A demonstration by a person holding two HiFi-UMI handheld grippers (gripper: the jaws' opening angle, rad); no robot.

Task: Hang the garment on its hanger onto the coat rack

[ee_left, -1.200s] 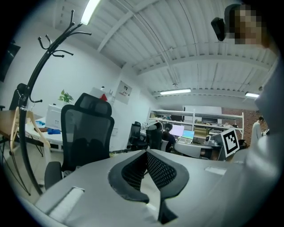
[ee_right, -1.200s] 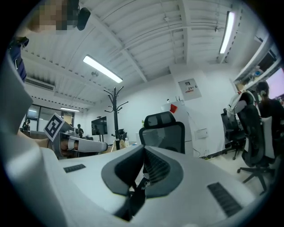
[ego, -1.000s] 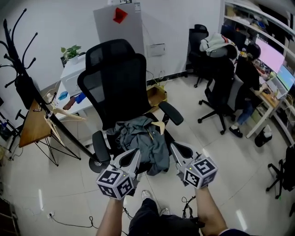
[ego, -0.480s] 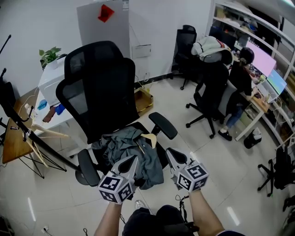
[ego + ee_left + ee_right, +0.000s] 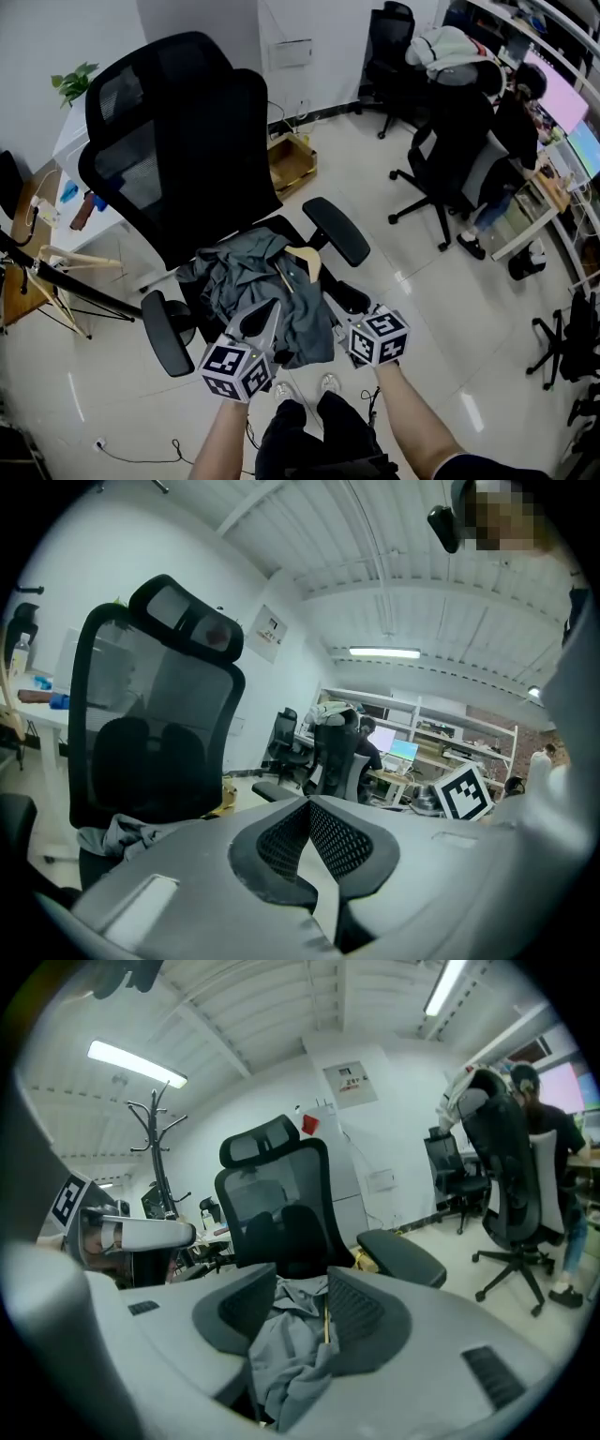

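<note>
The garment (image 5: 248,286), a grey-green shirt or light jacket, lies crumpled on the seat of the black office chair (image 5: 187,159), with the pale wooden hanger (image 5: 305,261) poking out of the cloth on its right side. It looks soft and light. It would bunch and slide if taken by the fabric alone, so the stiff hanger is the better place to hold, near its neck, where the weight would hang evenly. The hook itself cannot be made out among the folds, and finding it may take some lifting of cloth first. The wood is smooth, so a firm pinch seems wise. The left gripper (image 5: 270,311) hovers at the seat's front edge with its jaws pressed together at the tips and nothing between them. The right gripper (image 5: 336,305) sits just beside the garment's right edge – its jaws have just been opening and stand spread. In the right gripper view the cloth and a strip of the hanger show in the gap, but the pads do not press on them. The coat rack (image 5: 161,1162) stands well apart, off to the left behind the chair. By count – one garment, one hanger inside it, one rack, two grippers, and what look like two bare wooden hangers (image 5: 75,260) near the rack's pole
</note>
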